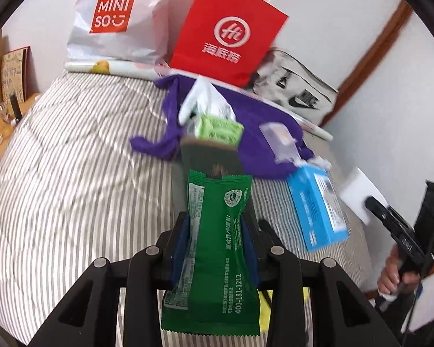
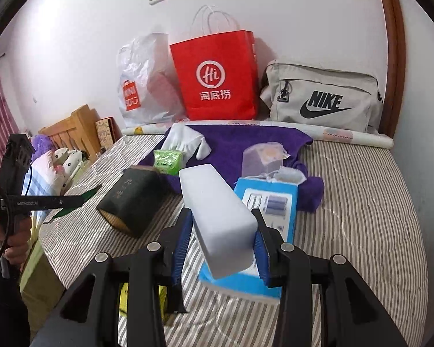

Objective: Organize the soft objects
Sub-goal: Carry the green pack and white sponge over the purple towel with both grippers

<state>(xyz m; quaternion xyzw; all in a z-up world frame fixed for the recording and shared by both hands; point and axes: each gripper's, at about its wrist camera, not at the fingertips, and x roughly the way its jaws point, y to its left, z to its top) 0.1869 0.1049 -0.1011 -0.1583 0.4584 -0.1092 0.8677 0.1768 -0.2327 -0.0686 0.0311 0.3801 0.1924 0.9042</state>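
crinkly green foil packet (image 1: 217, 231), smooth white foam block (image 2: 217, 219)

"MINISO" is printed in white on an orange logo on the plastic bag (image 1: 112, 20), upper left of the left wrist view. "Hi" and "海底捞" are read on the red bag (image 2: 215, 79), top centre of the right wrist view. "NIKE" with swoosh is printed on the grey bag (image 2: 322, 101), upper right. "400-181-1212" is printed on the green packet (image 1: 217, 248), bottom centre of the left wrist view. Remaining small print is not legible.
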